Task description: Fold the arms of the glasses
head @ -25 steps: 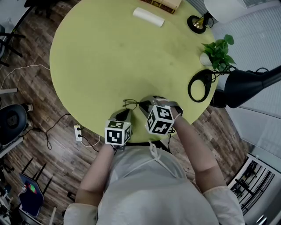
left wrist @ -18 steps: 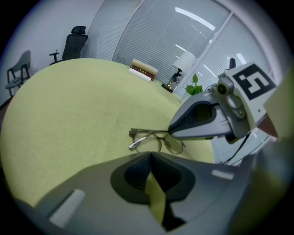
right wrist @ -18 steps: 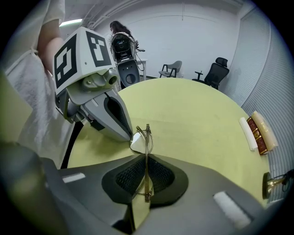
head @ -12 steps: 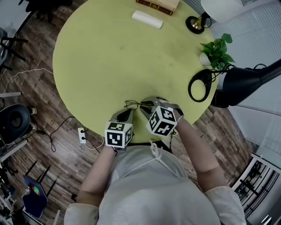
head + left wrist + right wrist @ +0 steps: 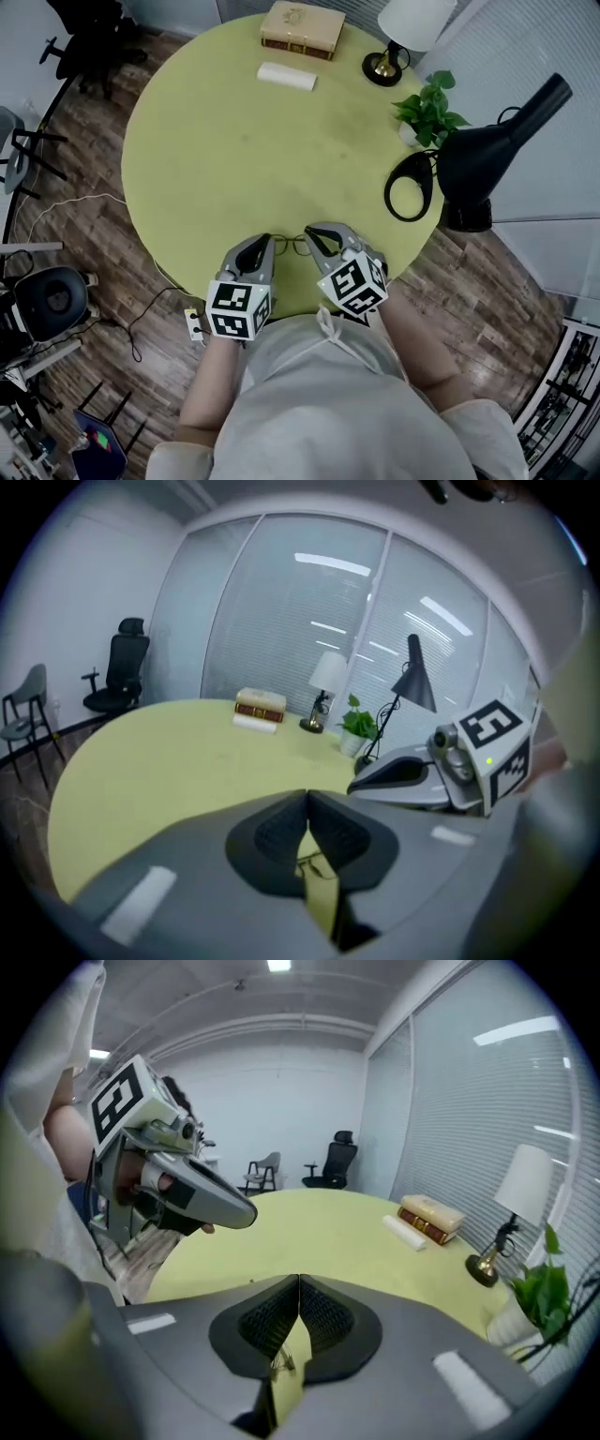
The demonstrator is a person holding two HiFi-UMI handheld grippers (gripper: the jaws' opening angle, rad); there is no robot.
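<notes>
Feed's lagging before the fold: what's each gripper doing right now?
Left gripper: closed on one end of the glasses.
Right gripper: closed on the other end.

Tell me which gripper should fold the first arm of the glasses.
Right, though barely. The right gripper, shut, sits at one end of the glasses, wire showing under its tips; the left gripper, also shut, flanks the other end.

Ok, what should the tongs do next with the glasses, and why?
Probably hold the left tongs steady and swing the right tongs gently inward, so that arm folds across the lenses. Both tongs look closed with a bit of the thin glasses frame between them, one at each end, near the front edge of the table.
</notes>
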